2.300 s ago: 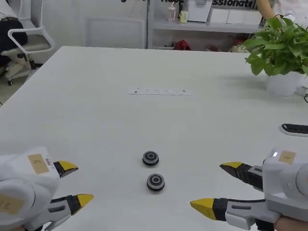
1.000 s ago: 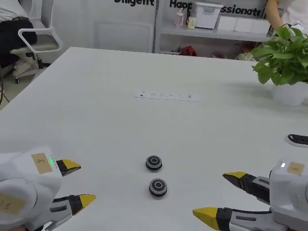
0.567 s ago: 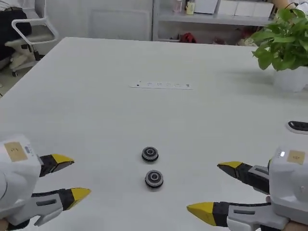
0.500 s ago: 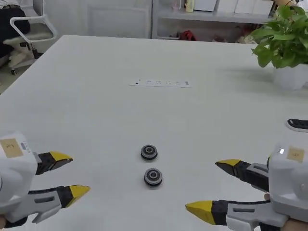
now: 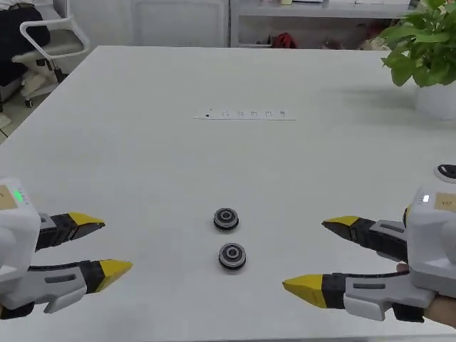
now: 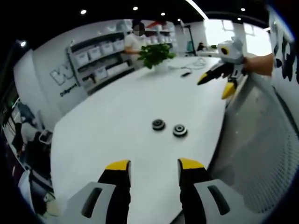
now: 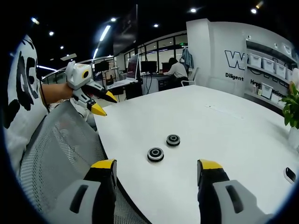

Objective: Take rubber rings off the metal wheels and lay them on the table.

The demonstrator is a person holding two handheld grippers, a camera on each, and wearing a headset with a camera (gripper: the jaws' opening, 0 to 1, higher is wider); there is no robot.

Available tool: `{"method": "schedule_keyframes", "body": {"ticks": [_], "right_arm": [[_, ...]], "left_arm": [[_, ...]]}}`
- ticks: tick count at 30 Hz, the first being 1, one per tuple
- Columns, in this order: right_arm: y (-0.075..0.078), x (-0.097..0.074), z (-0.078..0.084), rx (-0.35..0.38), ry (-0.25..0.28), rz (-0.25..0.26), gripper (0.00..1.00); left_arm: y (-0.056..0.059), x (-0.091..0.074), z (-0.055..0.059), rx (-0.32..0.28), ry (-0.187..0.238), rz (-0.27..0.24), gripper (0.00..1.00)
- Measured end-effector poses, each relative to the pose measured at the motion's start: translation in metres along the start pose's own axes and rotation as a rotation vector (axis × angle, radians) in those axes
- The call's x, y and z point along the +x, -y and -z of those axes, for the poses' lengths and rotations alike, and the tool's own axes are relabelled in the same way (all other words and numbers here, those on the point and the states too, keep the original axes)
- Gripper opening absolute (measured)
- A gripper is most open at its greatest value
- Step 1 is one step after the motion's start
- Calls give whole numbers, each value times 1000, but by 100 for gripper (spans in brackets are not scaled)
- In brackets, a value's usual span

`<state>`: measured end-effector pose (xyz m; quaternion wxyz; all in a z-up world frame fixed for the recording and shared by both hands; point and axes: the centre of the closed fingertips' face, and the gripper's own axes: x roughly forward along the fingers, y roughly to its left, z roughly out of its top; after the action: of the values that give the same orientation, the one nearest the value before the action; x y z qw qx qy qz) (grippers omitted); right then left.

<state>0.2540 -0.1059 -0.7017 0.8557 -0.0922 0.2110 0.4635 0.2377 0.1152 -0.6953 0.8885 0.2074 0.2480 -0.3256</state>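
Two small metal wheels with black rubber rings lie flat on the white table, close together: the far wheel and the near wheel. My left gripper hovers at the table's near left, open, holding nothing. At the near right my right gripper is also open with nothing between its yellow-tipped fingers. Both point inward at the wheels from a distance. Each gripper appears in the other's view: the right gripper, the left gripper.
A white power strip lies farther back on the table. A potted plant stands at the far right, and a dark object lies at the right edge. An office chair stands beyond the table's far left corner. A grey mesh chair back is close by.
The head camera tilted down, so the scene shifted up. The left gripper has drawn back to the left and lower. The wheels stay put.
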Motion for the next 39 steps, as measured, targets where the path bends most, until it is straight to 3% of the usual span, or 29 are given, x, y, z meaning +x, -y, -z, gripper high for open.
{"method": "schedule_keyframes", "body": {"ticks": [7, 17, 31, 39], "right_arm": [[14, 7, 4, -28, -12, 6, 65], [22, 21, 8, -60, -19, -4, 63], [29, 42, 15, -63, -25, -33, 60], [29, 55, 15, -57, -25, -56, 59]], "left_arm": [[-6, 7, -7, 25, 4, 9, 42], [-12, 24, -9, 20, 7, 47, 41], [-7, 51, -8, 56, -10, 117, 41], [-6, 64, -13, 62, -8, 148, 41]]}}
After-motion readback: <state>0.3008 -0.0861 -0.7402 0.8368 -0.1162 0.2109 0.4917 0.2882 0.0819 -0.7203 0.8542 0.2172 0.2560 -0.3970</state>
